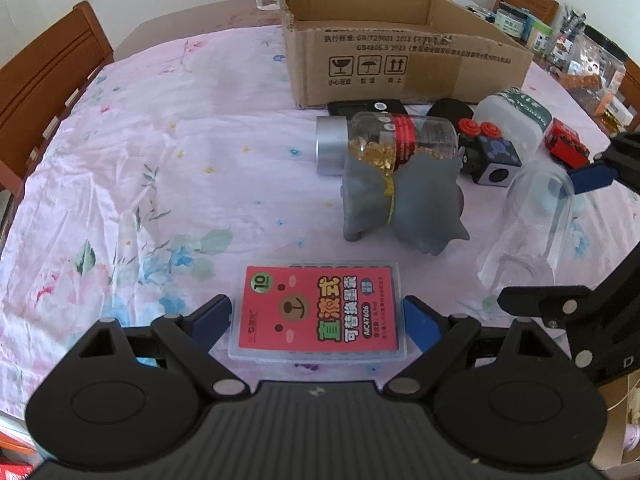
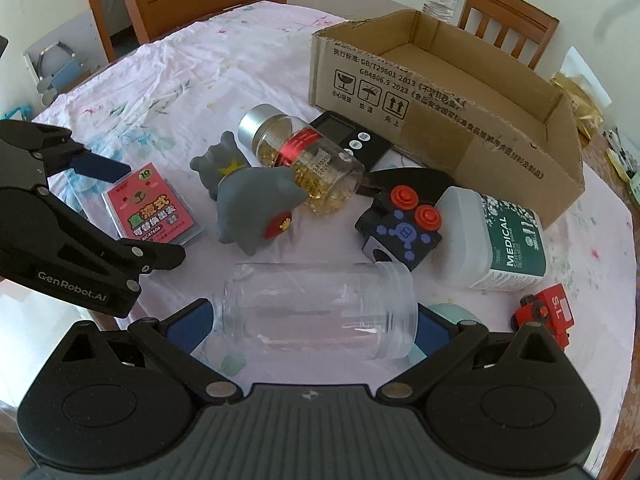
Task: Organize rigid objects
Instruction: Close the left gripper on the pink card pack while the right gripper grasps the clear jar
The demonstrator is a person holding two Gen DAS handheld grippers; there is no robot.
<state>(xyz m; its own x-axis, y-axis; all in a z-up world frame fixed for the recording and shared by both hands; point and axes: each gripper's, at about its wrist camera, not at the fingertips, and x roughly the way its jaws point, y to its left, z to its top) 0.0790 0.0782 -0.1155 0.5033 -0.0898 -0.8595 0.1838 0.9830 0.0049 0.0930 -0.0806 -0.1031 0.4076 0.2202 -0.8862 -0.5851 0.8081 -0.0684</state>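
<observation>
A flat clear case with a red bear label (image 1: 320, 312) lies on the pink flowered cloth, and my left gripper (image 1: 318, 316) has a blue pad against each of its short sides, closed on it. The same case (image 2: 154, 210) shows at the left of the right wrist view. A clear empty jar (image 2: 320, 312) lies on its side, lengthwise between the fingers of my right gripper (image 2: 316, 324). The pads stand just off its base and mouth, so that gripper is open. In the left wrist view the jar (image 1: 528, 220) appears at the right.
An open, empty cardboard box (image 1: 400, 64) stands behind. In front of it lie a capsule jar (image 1: 384, 140), a grey toy (image 1: 400, 208), a black cube with red buttons (image 2: 400, 228), a white medical tub (image 2: 492, 240), a red toy (image 2: 548, 312) and a black device (image 2: 352, 136). Wooden chairs ring the table.
</observation>
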